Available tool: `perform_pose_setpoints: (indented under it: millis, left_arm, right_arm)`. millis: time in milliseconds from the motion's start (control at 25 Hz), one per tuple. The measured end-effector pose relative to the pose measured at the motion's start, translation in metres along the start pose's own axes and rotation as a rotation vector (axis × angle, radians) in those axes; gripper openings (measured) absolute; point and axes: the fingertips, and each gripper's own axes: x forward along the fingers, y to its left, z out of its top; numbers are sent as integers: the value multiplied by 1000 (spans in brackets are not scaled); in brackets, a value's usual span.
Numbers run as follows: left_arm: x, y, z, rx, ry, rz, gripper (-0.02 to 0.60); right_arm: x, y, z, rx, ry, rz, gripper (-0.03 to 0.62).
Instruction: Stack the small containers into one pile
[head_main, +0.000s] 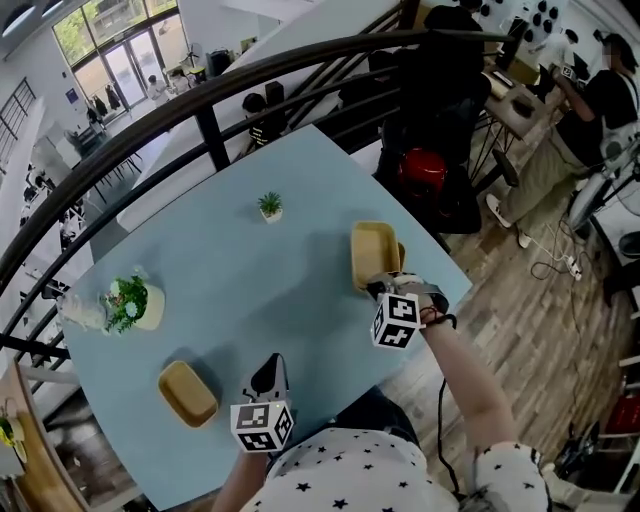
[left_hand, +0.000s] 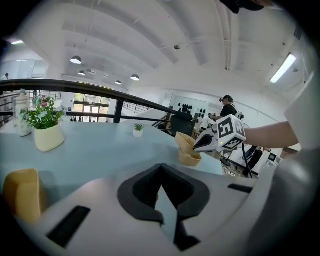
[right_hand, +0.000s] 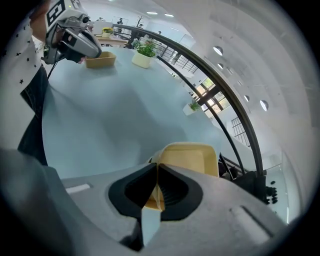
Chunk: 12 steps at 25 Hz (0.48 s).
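Three tan containers show. One lies alone (head_main: 186, 392) near the table's front left, also seen in the left gripper view (left_hand: 20, 192). At the right edge, my right gripper (head_main: 379, 288) is shut on the near rim of a second container (head_main: 373, 252), whose rim sits between the jaws (right_hand: 190, 157). From the left gripper view this held container (left_hand: 183, 141) leans tilted in a third one (left_hand: 193, 159) under it. My left gripper (head_main: 269, 372) hovers near the front edge, right of the lone container, with its jaws shut on nothing (left_hand: 161, 172).
The light blue table (head_main: 240, 290) carries a small potted plant (head_main: 270, 206) at the back and a flower pot (head_main: 135, 304) with a bottle (head_main: 78, 312) at the left. A dark railing (head_main: 210, 135) curves behind. A person (head_main: 590, 120) stands far right.
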Motion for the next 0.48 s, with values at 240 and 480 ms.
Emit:
perform_pose_setpoints:
  millis: [240,480]
  left_arm:
    - [12,-11,-1,12,23,-36,2]
    - [19,-22,-2,18,36,-62,2]
  right_arm:
    - [4,-3,-14,57,32,3,20]
    - [5,0,-22,92,49,11,18]
